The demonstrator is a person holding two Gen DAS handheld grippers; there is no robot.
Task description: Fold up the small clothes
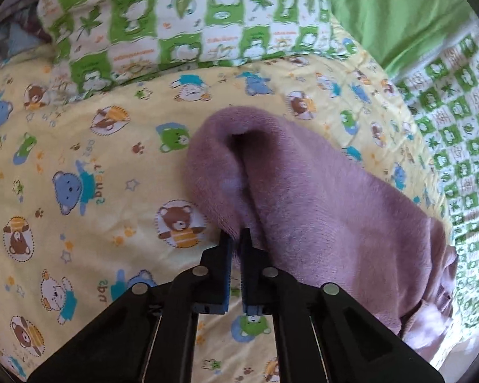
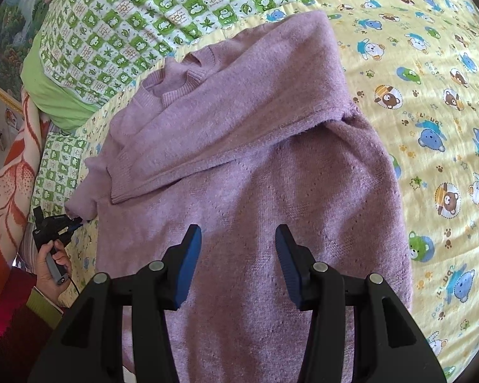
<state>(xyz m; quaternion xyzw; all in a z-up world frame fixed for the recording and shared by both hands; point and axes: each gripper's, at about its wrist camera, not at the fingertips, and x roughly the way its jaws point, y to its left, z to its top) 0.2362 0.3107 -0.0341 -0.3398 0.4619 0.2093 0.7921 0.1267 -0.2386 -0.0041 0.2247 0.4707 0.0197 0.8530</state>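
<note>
On the bed [image 2: 431, 73], the sweater [image 2: 271, 191] lies lengthwise near to far, left tongs [image 1: 238, 239] clamped on its left sleeve [image 1: 271, 172] cuff, right tongs [image 2: 238, 239] apart, empty, over the near hem, nearer the body.

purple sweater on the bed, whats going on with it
A person is folding a purple sweater on a yellow bear-print quilt, holding a gripper in each hand. One sleeve already lies folded across the chest. The left gripper is shut on the end of the other sleeve at the sweater's side. The right gripper hangs open above the lower body of the sweater, holding nothing.
</note>
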